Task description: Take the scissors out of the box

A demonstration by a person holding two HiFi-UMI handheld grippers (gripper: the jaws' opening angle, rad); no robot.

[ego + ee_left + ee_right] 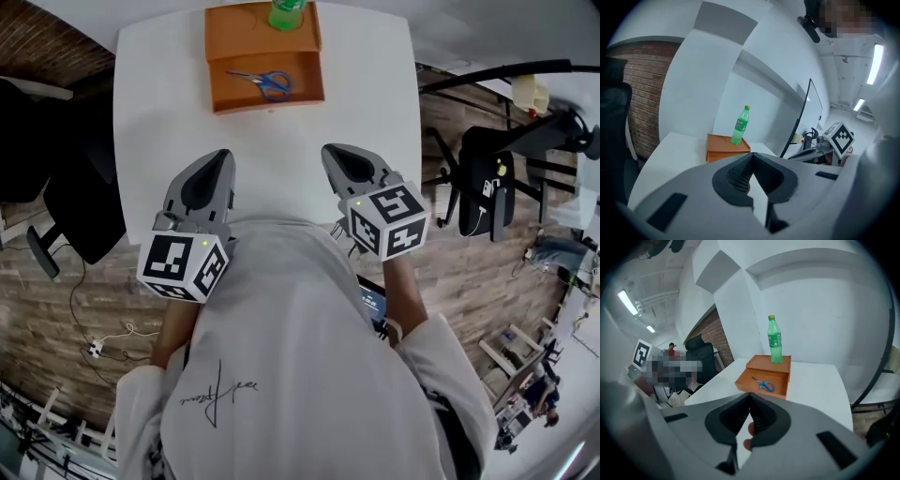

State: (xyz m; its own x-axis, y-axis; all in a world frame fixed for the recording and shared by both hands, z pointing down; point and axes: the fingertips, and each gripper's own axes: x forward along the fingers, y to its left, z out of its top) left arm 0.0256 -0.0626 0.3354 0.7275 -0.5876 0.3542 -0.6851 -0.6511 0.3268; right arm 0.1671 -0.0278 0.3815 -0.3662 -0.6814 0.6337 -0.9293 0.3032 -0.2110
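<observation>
Head view: both hands are held forward over the near edge of the white table, side by side and apart. The left gripper and right gripper point away from the body and slope downward. In its own view each has its jaws together at the tips, with nothing between them. The scissors, blue-handled, lie flat in the open front compartment of the orange box, at the table's far end. A green bottle stands upright on the box's rear part. Bare tabletop separates grippers and box. A black chair stands off the table's left edge.
</observation>
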